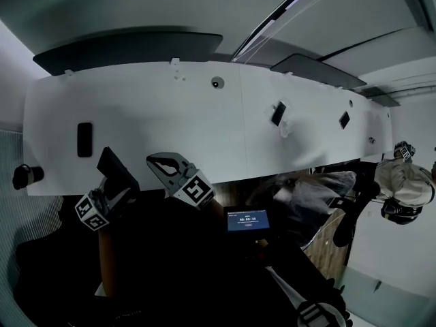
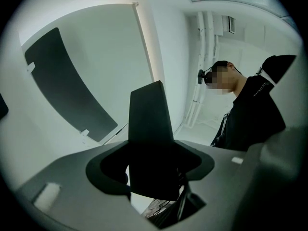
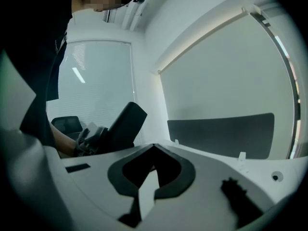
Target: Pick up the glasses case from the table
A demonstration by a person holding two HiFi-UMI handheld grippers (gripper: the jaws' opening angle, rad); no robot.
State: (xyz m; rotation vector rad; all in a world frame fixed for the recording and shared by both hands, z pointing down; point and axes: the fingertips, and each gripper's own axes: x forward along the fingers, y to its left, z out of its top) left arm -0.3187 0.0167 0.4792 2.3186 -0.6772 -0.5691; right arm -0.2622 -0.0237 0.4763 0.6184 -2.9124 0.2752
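Observation:
A dark, flat glasses case [image 1: 110,163] stands tilted up out of my left gripper [image 1: 114,182], held above the near edge of the white table [image 1: 157,107]. In the left gripper view the case [image 2: 150,138] fills the gap of the left gripper [image 2: 151,170], whose jaws close on its lower end. The right gripper view shows the same case [image 3: 124,123] sticking up from the left gripper [image 3: 90,139]. My right gripper [image 1: 165,165] hovers just right of it; in its own view the right gripper [image 3: 154,150] has its tips meeting, with nothing between them.
A black rectangular object [image 1: 84,139] lies on the table's left part. Two small dark devices [image 1: 278,112] [image 1: 345,120] stand farther right, and a round fitting [image 1: 217,82] sits mid-table. A lit screen [image 1: 247,219] is below the table edge. Another person [image 1: 403,182] is at the right.

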